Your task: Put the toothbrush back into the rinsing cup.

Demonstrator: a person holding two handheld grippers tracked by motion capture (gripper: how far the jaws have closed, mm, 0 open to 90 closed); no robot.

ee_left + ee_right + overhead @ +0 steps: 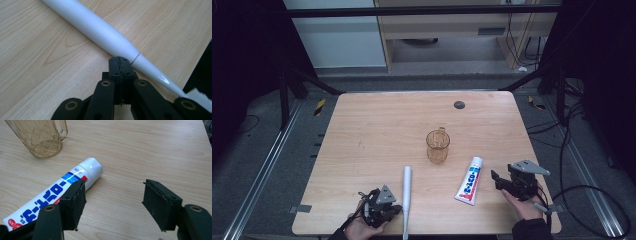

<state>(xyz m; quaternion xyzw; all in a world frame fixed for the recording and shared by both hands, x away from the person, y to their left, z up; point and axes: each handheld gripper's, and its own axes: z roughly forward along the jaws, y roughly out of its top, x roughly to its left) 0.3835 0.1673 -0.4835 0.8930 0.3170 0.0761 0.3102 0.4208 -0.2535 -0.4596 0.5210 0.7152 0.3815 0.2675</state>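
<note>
Left claw (pixel 393 207) — jaws pressed together with nothing between them, resting low on the counter (pixel 377 130) near its front edge. In the left gripper view the closed tips (pixel 119 65) lie just beside the white toothbrush handle (pixel 100 30), at the seam where the handle narrows; whether they touch it cannot be told. The handle runs away from the claw across the wood grain, and its thin end passes the claw toward the counter's edge.

Right claw (pixel 498 180) — jaws spread wide, empty, held just above the counter. The toothpaste tube (pixel 60 192) lies flat to the left of the gap, its cap end (pixel 93 170) pointing away from the claw; the left pad (pixel 75 200) stands in front of the tube's body, so the tube is beside the opening, not within it. Beyond the tube, farther from the claw, stands an amber glass mug (pixel 42 137), upright, handle turned away.

Risks, as judged from this arrangement — the round handle may roll or skid if the closed left claw nudges it sideways, and its near end already sits close to the counter's edge. The right claw, if closed where it stands, would grip air or pinch the soft tube off-centre and squeeze it. A forward sweep of either claw could knock the mug over.
</note>
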